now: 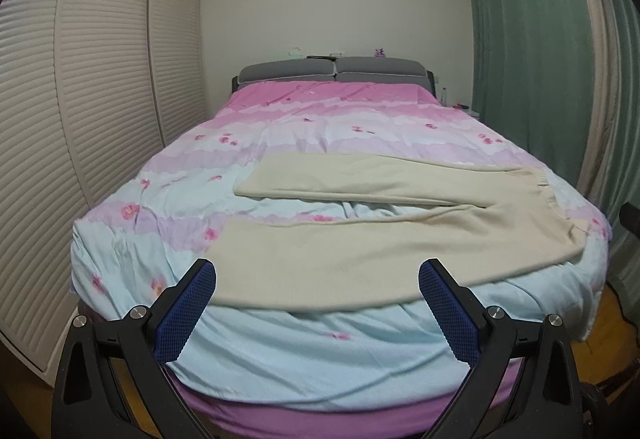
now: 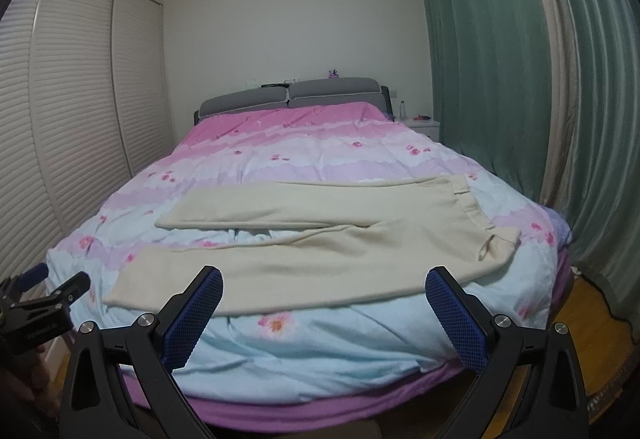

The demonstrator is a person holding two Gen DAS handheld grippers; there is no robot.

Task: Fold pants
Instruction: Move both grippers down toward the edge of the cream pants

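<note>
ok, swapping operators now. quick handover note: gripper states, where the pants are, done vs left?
Left hand-held gripper: open, holding nothing, hovering at the foot of the bed, short of the near leg's hem end.
Right hand-held gripper: open, holding nothing, also at the foot of the bed, nearer the waistband side.
Cream pants: spread flat across the floral duvet, waistband to the right, both legs running left with a gap of duvet between them.
Done: pants laid out; no fold visible.
Left: all folds. Probably start by bringing one leg over the other, then fold lengthwise.

left gripper | right gripper | black frames | blue textured pads | silver screws
</note>
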